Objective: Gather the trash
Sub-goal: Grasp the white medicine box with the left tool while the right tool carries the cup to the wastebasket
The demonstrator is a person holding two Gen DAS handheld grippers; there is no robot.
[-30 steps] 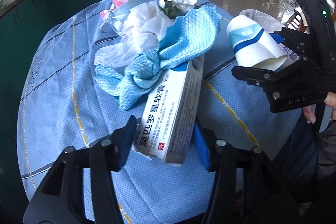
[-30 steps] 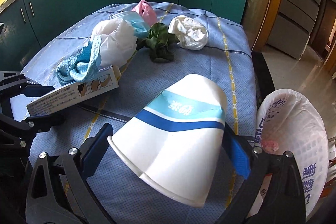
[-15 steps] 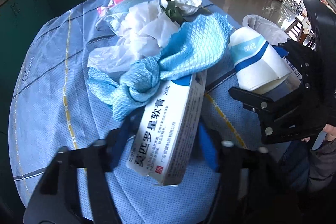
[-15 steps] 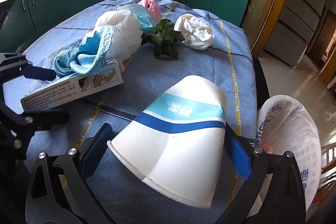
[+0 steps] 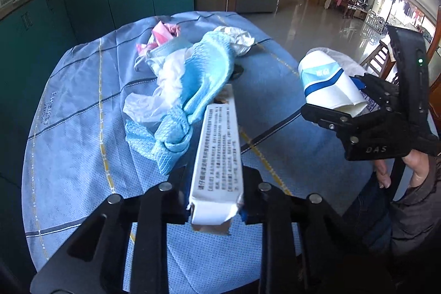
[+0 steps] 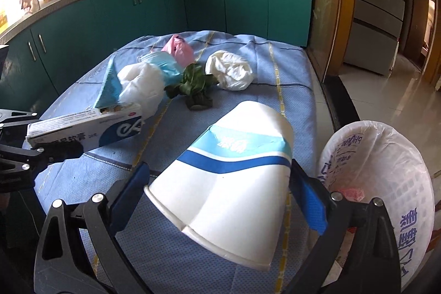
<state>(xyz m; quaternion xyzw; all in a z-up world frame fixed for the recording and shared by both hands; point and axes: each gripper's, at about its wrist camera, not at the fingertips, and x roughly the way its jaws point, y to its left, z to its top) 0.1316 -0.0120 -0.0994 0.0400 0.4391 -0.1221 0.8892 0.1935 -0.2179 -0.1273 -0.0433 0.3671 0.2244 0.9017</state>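
Observation:
My left gripper [image 5: 213, 207] is shut on a long white ointment box [image 5: 217, 153] and holds it above the table, with a blue mesh cloth [image 5: 193, 92] draped over its far end. The box also shows in the right wrist view [image 6: 85, 128]. My right gripper [image 6: 220, 189] is shut on a crushed white paper cup with a blue stripe [image 6: 228, 172], held above the table's right side. The cup shows in the left wrist view [image 5: 328, 84]. A bin lined with a white bag [image 6: 386, 183] stands just right of the cup.
On the blue tablecloth [image 6: 278, 79] lie a white plastic bag [image 6: 140, 87], a pink bag [image 6: 179, 51], wilted green leaves [image 6: 193, 90] and a crumpled white wad [image 6: 230, 70]. Teal cabinets [image 6: 110, 18] run behind the table. The table's right edge drops to tiled floor.
My left gripper closed on the box, lifted it off the table and turned it on edge, carrying the blue cloth up with it. My right gripper with the cup rose a little.

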